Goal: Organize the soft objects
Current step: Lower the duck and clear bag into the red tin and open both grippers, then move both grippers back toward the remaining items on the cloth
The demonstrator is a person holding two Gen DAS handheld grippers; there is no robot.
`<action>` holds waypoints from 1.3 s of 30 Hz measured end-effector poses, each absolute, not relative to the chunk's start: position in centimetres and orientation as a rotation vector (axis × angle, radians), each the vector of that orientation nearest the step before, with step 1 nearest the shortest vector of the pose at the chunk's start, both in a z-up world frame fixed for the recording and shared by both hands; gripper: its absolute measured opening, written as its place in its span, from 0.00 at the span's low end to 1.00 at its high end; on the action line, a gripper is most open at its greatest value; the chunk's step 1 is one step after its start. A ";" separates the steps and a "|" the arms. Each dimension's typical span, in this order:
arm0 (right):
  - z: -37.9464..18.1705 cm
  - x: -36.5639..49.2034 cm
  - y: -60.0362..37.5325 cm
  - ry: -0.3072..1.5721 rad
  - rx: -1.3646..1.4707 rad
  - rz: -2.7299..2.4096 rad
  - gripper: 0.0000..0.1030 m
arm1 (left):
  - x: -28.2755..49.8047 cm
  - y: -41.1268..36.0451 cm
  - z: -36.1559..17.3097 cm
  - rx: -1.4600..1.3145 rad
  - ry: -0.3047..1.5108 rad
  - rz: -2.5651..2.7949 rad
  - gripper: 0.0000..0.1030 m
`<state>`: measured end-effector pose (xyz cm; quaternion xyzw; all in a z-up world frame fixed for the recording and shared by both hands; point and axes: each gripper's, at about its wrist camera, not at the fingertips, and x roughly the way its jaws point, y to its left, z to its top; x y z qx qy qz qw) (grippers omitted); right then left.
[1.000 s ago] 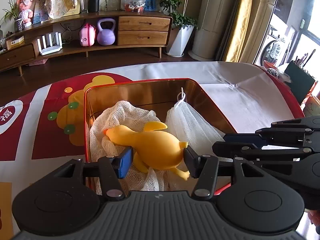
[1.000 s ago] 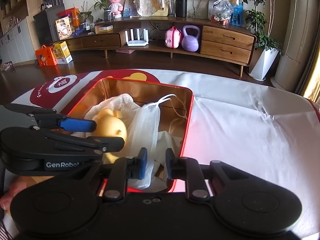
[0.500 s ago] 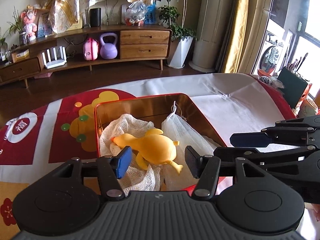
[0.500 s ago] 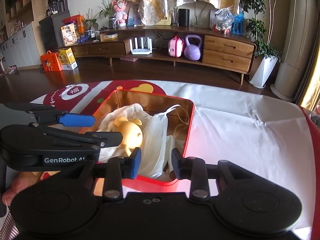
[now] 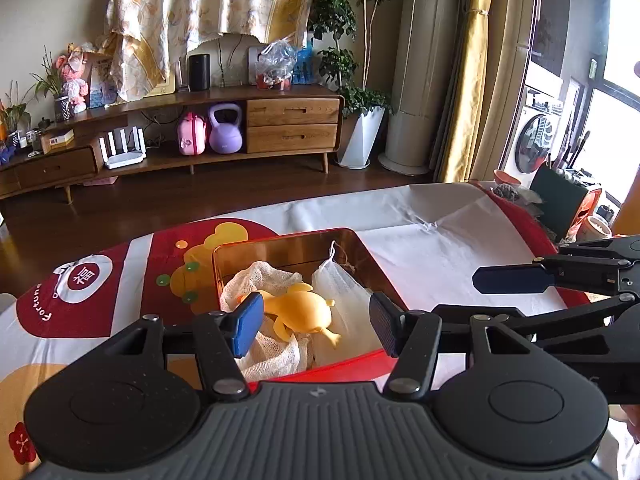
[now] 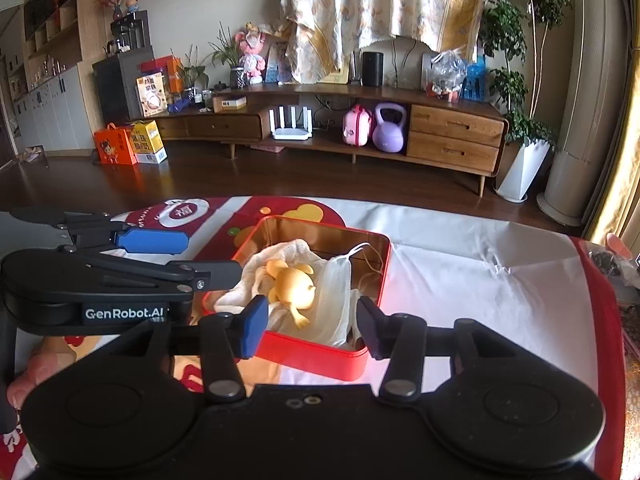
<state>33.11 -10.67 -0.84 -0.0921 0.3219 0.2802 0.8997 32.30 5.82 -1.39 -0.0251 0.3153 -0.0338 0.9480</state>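
Soft objects in one red tin (image 5: 352, 364): one yellow duck (image 5: 304, 312), two mesh cloths; both grippers released, empty.

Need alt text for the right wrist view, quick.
A red tin on the table holds a yellow rubber duck, gauze cloth and a mesh bag. The right tongs hover open before it; the left tongs sit alongside, open.

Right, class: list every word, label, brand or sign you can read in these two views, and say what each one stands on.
"GenRobot.AI": white label on the left gripper, right wrist view.
"福": white character in the red circle on the tablecloth, left wrist view.
"Fortun...": white letters curving along the tablecloth's red patch; the rest is cut off.
Yellow and orange boxes on the floor: print too small to read.
Box on the sideboard: characters too blurred.
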 end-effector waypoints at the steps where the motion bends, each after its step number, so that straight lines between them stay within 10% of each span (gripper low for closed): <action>1: -0.5 32.7 -10.7 0.662 -0.190 0.580 0.48 | 31.8 5.7 -1.1 -0.052 0.638 -0.069 0.56; 39: -1.7 19.5 -15.0 0.615 -0.075 0.595 0.92 | 18.0 4.4 -0.6 -0.113 0.625 -0.007 0.69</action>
